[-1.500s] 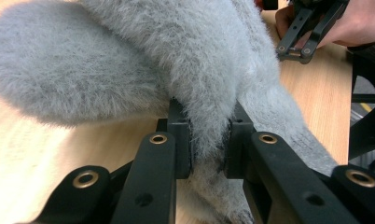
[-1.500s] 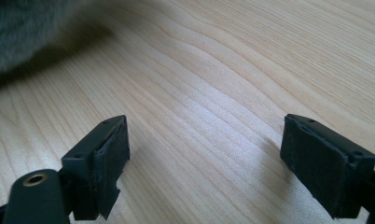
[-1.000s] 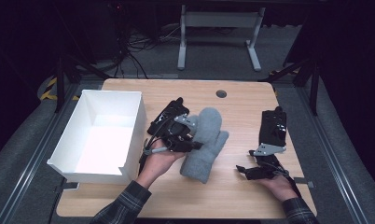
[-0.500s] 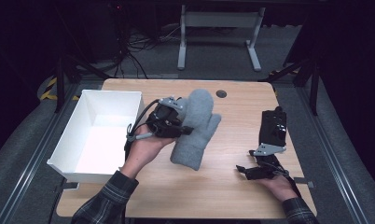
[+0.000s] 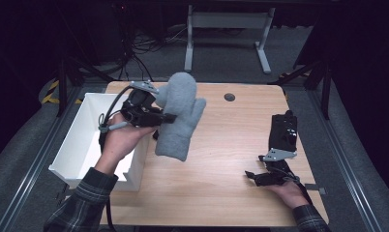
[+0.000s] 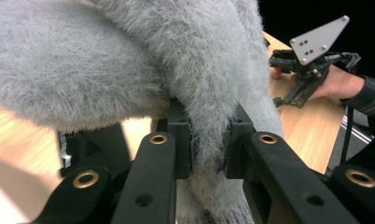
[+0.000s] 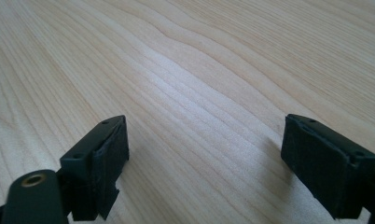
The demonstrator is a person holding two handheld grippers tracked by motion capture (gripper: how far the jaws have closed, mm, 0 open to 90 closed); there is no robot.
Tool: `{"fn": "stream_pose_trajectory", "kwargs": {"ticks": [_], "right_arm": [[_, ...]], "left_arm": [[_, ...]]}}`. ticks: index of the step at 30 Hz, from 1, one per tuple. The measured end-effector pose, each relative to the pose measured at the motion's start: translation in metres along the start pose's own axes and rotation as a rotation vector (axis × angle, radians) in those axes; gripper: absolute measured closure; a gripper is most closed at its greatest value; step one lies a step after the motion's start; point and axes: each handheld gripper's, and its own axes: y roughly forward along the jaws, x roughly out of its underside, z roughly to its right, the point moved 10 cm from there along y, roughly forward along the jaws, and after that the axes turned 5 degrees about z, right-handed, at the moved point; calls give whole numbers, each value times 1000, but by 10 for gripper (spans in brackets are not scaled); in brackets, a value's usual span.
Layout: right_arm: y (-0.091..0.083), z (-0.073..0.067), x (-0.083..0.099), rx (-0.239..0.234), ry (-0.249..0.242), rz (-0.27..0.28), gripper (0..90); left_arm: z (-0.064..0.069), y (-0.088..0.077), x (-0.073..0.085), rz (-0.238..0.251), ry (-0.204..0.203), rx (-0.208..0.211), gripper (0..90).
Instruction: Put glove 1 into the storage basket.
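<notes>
A grey fuzzy mitten hangs in the air over the left part of the wooden table. My left gripper is shut on it, near the white box. In the left gripper view the two black pads squeeze a fold of the mitten between them, at the left gripper. My right gripper rests on the table at the front right, a hand behind it. In the right gripper view my right gripper stands wide open over bare wood with nothing between its pads.
A white open box stands at the table's left edge, under my left forearm. A black device lies on the table just beyond the right gripper. A round dark grommet sits near the table's far edge.
My left gripper has lifted the mitten off the table and carried it up and leftward toward the white box. The right gripper has stayed put.
</notes>
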Motion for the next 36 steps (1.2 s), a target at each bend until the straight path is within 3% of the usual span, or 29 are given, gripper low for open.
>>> {"fn": "stream_pose_trajectory", "kwargs": {"ticks": [10, 11, 17, 22, 26, 29, 36], "right_arm": [[0, 0, 0, 3, 2, 1, 156], [0, 0, 0, 3, 2, 0, 156], [0, 1, 0, 4, 3, 0, 156], [0, 1, 0, 7, 2, 1, 156], [0, 1, 0, 9, 4, 1, 156], [0, 2, 0, 10, 6, 2, 156], [0, 2, 0, 10, 6, 2, 155]], "left_arm": [[-35, -55, 8, 27, -56, -86, 787], [-35, -55, 8, 27, -56, -86, 787], [-59, -90, 25, 43, -109, -142, 787], [-78, -106, 44, 38, -154, -171, 787], [-91, -115, 62, 21, -179, -201, 787], [-97, -114, 76, 5, -203, -197, 787], [-103, -89, 111, -53, -237, -164, 787]]}}
